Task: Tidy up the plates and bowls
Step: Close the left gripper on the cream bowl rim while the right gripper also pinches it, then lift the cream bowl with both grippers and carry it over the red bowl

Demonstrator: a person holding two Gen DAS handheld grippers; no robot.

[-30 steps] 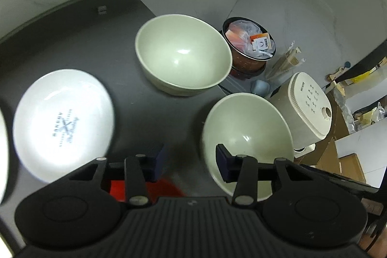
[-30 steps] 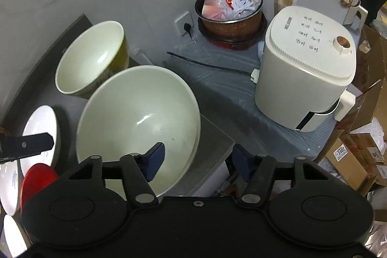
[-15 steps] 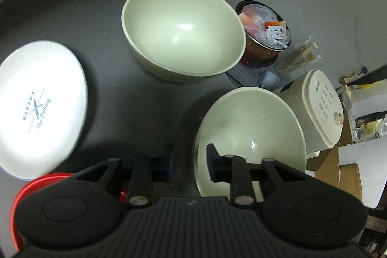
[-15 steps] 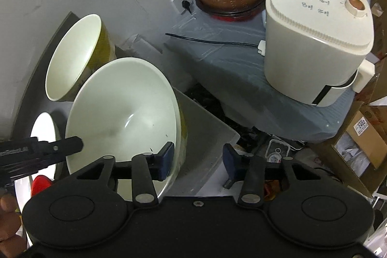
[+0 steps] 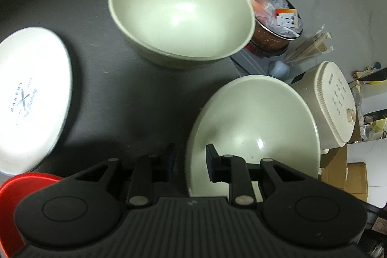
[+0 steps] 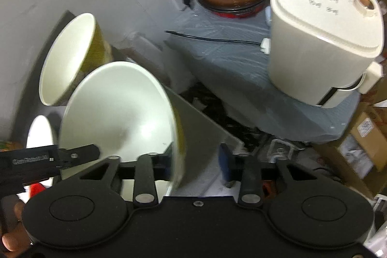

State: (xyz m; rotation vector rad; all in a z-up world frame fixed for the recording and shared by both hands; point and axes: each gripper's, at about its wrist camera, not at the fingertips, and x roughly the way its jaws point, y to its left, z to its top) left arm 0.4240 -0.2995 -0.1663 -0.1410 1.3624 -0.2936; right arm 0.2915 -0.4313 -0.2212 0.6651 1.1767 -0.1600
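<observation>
On my left wrist view, the left gripper (image 5: 188,165) has its jaws parted astride the near bowl (image 5: 254,132)'s rim, not clamped; the far bowl (image 5: 179,9) sits ahead on the bench (image 5: 121,93). On my right view, the right gripper (image 6: 196,161) jaws gape wide across the same bowl's opposite rim, holding nothing.

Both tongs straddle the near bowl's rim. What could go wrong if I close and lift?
The near bowl sits at the counter edge; a nudge from the right tongs could slide it off toward the rice cooker.
The left tongs straddle the opposite rim; uneven closing might tilt it against the far bowl.
</observation>
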